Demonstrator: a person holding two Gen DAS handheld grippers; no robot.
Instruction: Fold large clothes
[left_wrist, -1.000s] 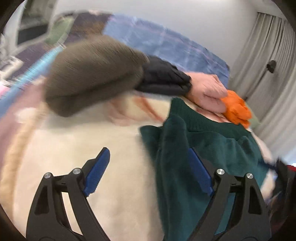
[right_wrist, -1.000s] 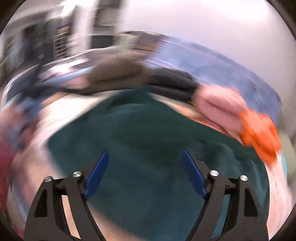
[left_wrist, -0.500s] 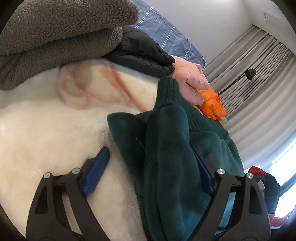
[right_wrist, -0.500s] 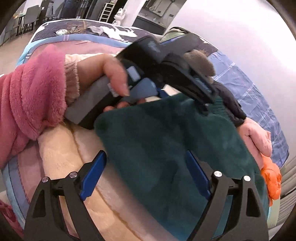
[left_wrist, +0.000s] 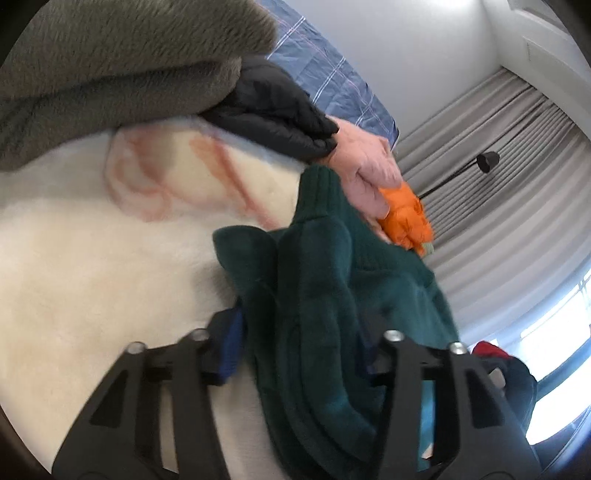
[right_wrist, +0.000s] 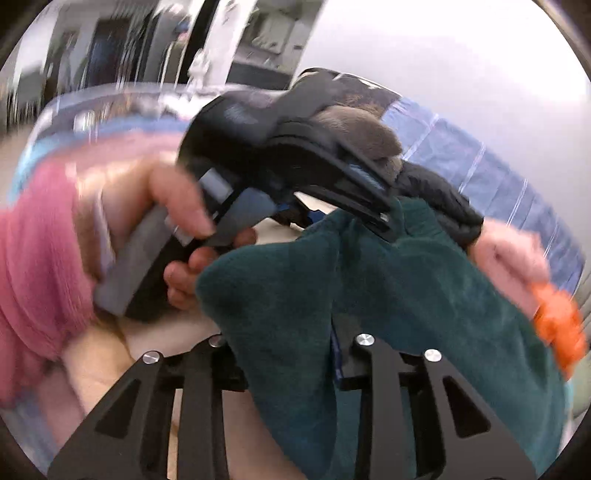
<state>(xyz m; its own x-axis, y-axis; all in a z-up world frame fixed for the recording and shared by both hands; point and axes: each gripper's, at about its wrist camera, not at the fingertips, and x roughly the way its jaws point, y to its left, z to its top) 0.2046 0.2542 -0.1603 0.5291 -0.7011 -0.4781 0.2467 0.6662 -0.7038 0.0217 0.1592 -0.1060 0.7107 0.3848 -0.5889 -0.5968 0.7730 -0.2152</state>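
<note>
We see the green sweater (left_wrist: 317, 295) bunched on the cream blanket (left_wrist: 92, 266) that covers the bed. Our left gripper (left_wrist: 299, 343) has a thick fold of it between its jaws, which are closing on the cloth. Our right gripper (right_wrist: 284, 354) likewise closes on another fold of the sweater. Beyond it, another person's hand (left_wrist: 365, 170) in a black sleeve (left_wrist: 273, 110) grips an orange thing (left_wrist: 406, 214) beside the sweater's ribbed cuff.

Fluffy pink sleeve (right_wrist: 33, 266); black, silver-screwed fingers (left_wrist: 199, 373).
</note>
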